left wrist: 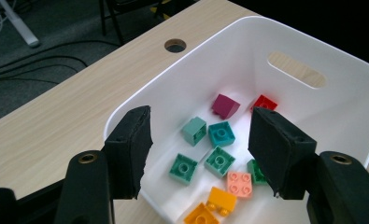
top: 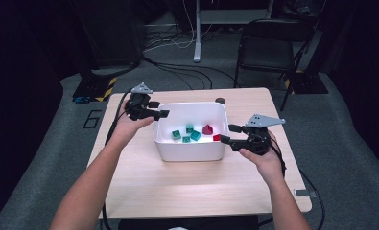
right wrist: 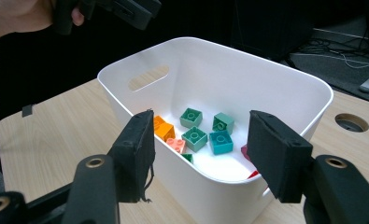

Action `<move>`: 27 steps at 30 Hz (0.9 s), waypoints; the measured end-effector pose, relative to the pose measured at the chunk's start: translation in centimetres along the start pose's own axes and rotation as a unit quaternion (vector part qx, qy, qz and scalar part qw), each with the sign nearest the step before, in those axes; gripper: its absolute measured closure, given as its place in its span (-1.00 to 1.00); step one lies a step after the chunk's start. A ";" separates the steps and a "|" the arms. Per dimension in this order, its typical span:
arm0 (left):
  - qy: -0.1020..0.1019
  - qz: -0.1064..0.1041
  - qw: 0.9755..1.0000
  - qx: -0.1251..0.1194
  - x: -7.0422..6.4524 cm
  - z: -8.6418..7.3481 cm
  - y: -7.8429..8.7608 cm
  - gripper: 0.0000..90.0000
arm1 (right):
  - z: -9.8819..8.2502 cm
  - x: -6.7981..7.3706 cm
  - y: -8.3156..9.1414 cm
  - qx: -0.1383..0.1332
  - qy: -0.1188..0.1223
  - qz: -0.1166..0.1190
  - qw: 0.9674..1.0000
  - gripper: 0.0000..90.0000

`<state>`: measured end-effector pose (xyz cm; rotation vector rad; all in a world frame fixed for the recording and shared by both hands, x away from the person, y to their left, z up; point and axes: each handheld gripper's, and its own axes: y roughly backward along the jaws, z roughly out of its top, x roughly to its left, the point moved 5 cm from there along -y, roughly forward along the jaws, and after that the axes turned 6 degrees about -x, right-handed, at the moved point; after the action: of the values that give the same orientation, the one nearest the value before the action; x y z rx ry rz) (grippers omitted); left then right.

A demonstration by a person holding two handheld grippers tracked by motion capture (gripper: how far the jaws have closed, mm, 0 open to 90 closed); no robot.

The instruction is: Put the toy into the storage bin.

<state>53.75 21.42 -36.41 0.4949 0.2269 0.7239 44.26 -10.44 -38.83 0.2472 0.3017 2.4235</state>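
Observation:
A white bin (top: 189, 154) stands in the middle of the wooden table (top: 177, 187). Inside it lie several toy bricks: teal (left wrist: 221, 134), green (left wrist: 183, 168), maroon (left wrist: 225, 105), red (left wrist: 265, 101), pink (left wrist: 239, 183) and orange (left wrist: 222, 198). My left gripper (top: 158, 109) hovers at the bin's left rim, open, with nothing between its pads (left wrist: 202, 114). My right gripper (top: 228, 134) is held at the bin's right rim, also open and empty (right wrist: 202, 116). From the right gripper view the orange brick (right wrist: 163, 129) sits by the near wall, and the left gripper (right wrist: 126, 9) shows beyond the bin.
A round cable hole (top: 220, 100) is in the table behind the bin. A black folding chair (top: 268, 43), a desk leg (top: 197, 33) and loose cables lie on the floor beyond the table. Bare tabletop stretches in front of the bin.

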 end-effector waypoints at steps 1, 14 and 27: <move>0.001 0.001 1.000 -0.003 0.2 -0.2 0.4 -0.13 | 0.0 0.0 0.0 0.000 -0.001 -0.001 1.000 -0.09; 0.028 0.038 0.999 -0.026 2.0 -3.6 5.4 -0.14 | -0.2 -0.1 0.2 0.006 0.004 -0.010 1.000 -0.09; 0.051 0.053 0.997 -0.035 2.3 -8.7 7.1 -0.16 | -0.7 -0.4 -0.1 0.020 0.003 -0.020 1.000 -0.09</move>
<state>48.19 30.57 -40.37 0.4063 0.2719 0.8595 44.45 -10.70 -39.58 0.2489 0.3539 2.3805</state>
